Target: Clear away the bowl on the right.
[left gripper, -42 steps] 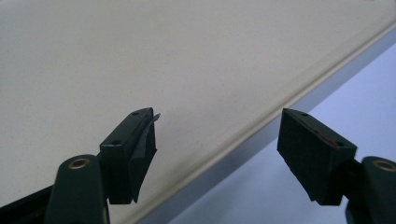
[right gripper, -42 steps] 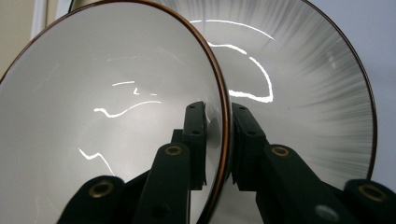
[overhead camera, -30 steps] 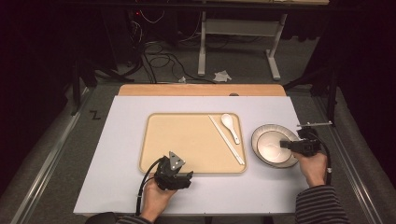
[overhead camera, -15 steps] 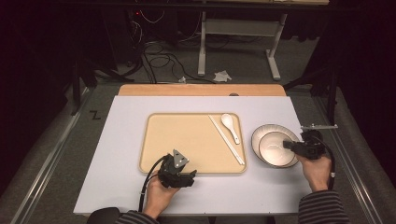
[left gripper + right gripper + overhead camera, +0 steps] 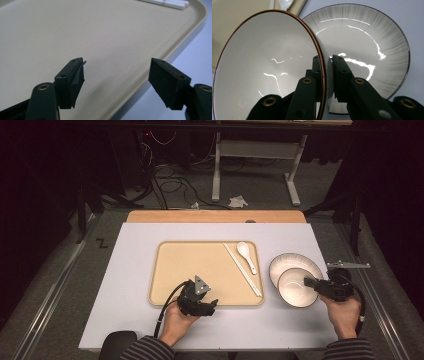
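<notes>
Left gripper [image 5: 206, 306] hovering over tray's [image 5: 165, 297] near edge, jaws standing wide, nothing between them. Right gripper [image 5: 309, 282] pinching bowl [image 5: 295, 290] by its rim, tilting it over plate [image 5: 290, 261] near table's [image 5: 135, 270] right edge. Tray lying leftward of bowl; right hand nearer.

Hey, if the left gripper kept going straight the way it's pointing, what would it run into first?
Probably the bare floor of the beige tray: the left gripper, jaws open, aims low over it. The chopsticks lie farther along, though depth is hard to judge.

White bowl [image 5: 267, 67] with brown rim, tilted, lifted above grey-streaked plate [image 5: 372, 50], right of tray [image 5: 170, 285]
</notes>
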Action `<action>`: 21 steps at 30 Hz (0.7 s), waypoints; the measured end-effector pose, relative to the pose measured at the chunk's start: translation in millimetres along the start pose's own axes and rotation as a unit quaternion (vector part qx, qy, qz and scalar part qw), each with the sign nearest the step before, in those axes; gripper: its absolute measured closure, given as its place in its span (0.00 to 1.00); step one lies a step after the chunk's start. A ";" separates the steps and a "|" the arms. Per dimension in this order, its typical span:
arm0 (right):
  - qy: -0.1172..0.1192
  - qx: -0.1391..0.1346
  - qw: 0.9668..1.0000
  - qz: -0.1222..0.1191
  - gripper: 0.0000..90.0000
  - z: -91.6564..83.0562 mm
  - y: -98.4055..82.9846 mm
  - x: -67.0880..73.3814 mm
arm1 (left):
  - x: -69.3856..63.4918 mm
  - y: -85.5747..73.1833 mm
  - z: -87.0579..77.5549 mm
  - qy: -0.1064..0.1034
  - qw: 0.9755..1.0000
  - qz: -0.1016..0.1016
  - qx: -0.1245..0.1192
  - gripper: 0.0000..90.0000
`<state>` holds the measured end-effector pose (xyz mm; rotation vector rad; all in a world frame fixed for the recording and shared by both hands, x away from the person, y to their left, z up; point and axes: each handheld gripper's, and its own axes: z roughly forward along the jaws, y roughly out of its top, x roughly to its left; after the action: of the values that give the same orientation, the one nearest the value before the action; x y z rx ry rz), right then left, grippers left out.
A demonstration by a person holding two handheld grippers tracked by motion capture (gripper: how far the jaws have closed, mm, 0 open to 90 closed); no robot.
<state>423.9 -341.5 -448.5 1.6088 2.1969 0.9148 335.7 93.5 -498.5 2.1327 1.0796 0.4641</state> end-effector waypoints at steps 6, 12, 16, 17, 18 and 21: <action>0.011 -0.012 1.000 0.008 0.92 -13.0 -8.8 2.7 | -1.6 7.6 5.7 -0.012 1.000 0.013 -0.002 0.32; 0.022 -0.019 1.000 0.006 0.92 -23.8 -16.4 11.5 | -3.3 15.3 12.7 -0.024 0.999 0.022 0.000 0.32; 0.024 -0.015 1.000 -0.008 0.92 -27.4 -20.0 23.0 | -6.3 19.7 16.8 -0.032 0.999 0.032 0.000 0.32; 0.024 -0.016 0.999 -0.013 0.92 -28.1 -20.8 26.4 | -7.0 20.6 17.9 -0.035 0.999 0.033 -0.001 0.32; 0.026 -0.016 0.999 -0.017 0.92 -29.2 -21.3 30.0 | -7.5 21.5 18.7 -0.036 0.999 0.034 -0.001 0.32; 0.034 -0.017 0.999 -0.028 0.92 -31.2 -22.4 40.2 | -8.6 23.6 21.0 -0.040 0.998 0.039 0.000 0.32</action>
<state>375.7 -318.7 -432.7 1.5132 2.2473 1.0002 356.1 68.0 -496.3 2.1806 0.9552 0.4120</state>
